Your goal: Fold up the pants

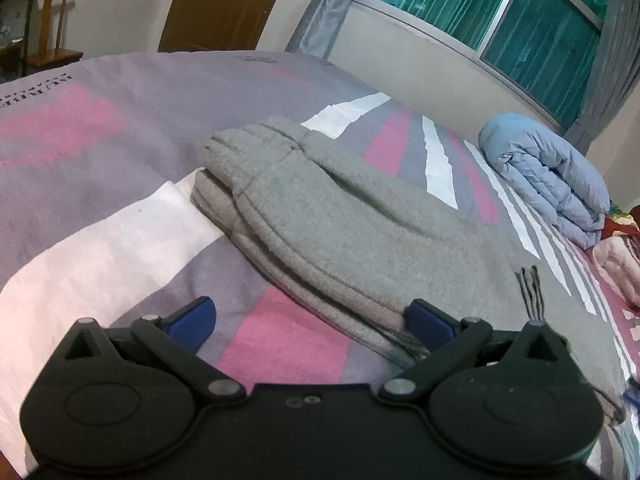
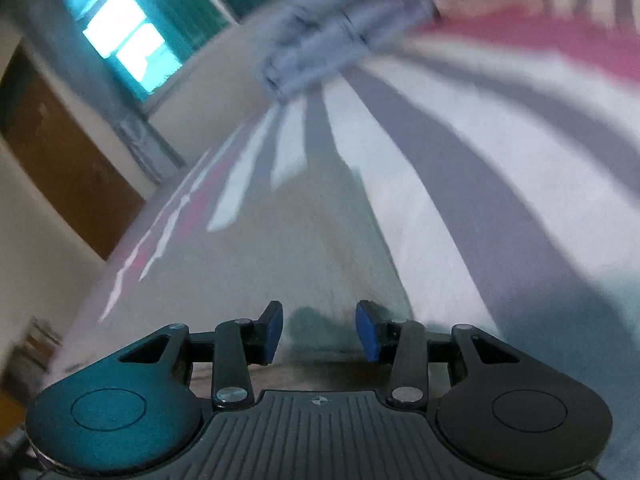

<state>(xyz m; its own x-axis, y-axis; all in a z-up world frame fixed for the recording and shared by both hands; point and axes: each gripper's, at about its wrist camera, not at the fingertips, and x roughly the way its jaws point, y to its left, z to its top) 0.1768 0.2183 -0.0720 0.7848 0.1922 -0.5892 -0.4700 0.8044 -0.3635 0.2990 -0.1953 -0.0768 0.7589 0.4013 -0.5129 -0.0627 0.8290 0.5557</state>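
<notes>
Grey fleece pants (image 1: 340, 220) lie folded in a thick stack on the striped bedspread (image 1: 100, 128), waistband end away from me. My left gripper (image 1: 310, 322) hovers at the stack's near edge, jaws wide open; its right fingertip (image 1: 430, 324) is at the folded edge and the left one is over bare bedspread. The right wrist view is tilted and blurred by motion. My right gripper (image 2: 320, 330) is partly open above the grey pants (image 2: 304, 240), with nothing between the blue pads (image 2: 272, 332).
A folded light-blue quilt (image 1: 548, 176) (image 2: 332, 40) sits on the bed's far right, with pink bedding (image 1: 616, 268) beside it. Beyond the bed are a wooden door (image 1: 224, 0), a chair (image 1: 52, 28) and a curtained window (image 1: 500, 12).
</notes>
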